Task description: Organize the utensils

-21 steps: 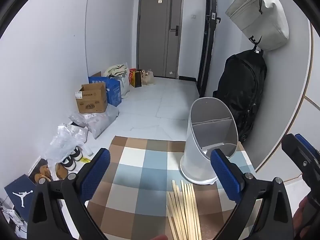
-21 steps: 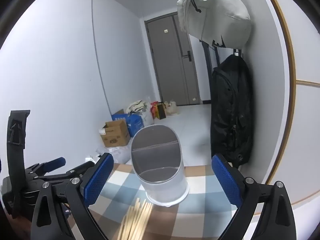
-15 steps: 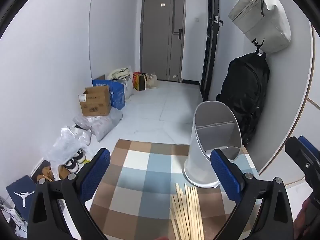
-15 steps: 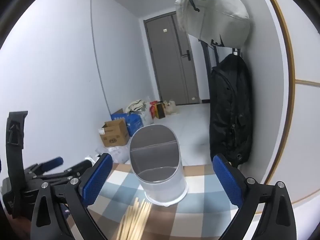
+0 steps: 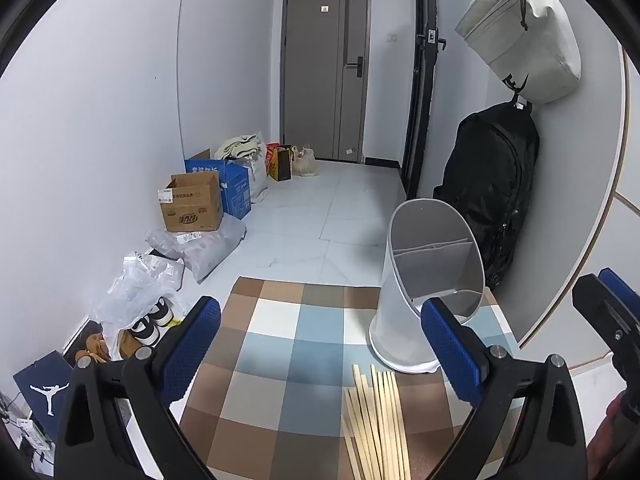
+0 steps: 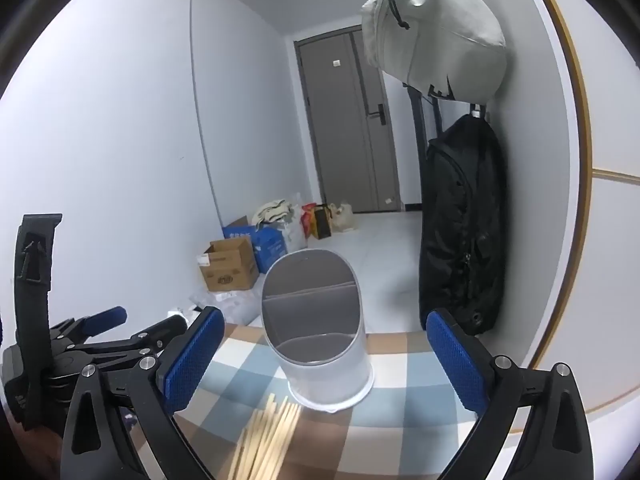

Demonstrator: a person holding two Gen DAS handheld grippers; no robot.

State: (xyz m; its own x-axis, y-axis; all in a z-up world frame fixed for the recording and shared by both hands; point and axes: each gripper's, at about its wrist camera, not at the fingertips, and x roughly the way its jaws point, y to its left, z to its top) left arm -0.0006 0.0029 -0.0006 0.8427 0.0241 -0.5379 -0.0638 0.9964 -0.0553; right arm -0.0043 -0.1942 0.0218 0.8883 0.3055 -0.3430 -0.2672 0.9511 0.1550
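1. On the left, the left gripper (image 5: 320, 344) has its blue pads (image 5: 188, 348) wide apart with nothing between them. It hangs above the checked cloth (image 5: 276, 344) and is tipped down toward it.

2. A little right of that gripper's centre, and low in its view, lies the bundle of chopsticks (image 5: 374, 420). They are flat on the cloth, loosely side by side, with their far tips fanned slightly.

3. The bundle's long axis runs away from the person toward the holder, roughly in line with both grippers' pointing direction. Jaws that open sideways would therefore close across the sticks, not along them.

4. Just beyond the far tips stands the white holder (image 5: 430, 288), upright on the cloth. Its slanted mouth faces the person and a divider splits it into compartments. It looks empty; whether the tips touch its base I cannot tell.

5. On the right, the right gripper (image 6: 320, 364) is also spread wide and empty. In its view the chopsticks (image 6: 268, 436) lie left of centre and low, with the holder (image 6: 320, 340) almost dead ahead.

6. My judgement: the bundle sits between the two grippers, slightly nearer the left one's right jaw. Either hand must drop and draw back toward the sticks before closing.
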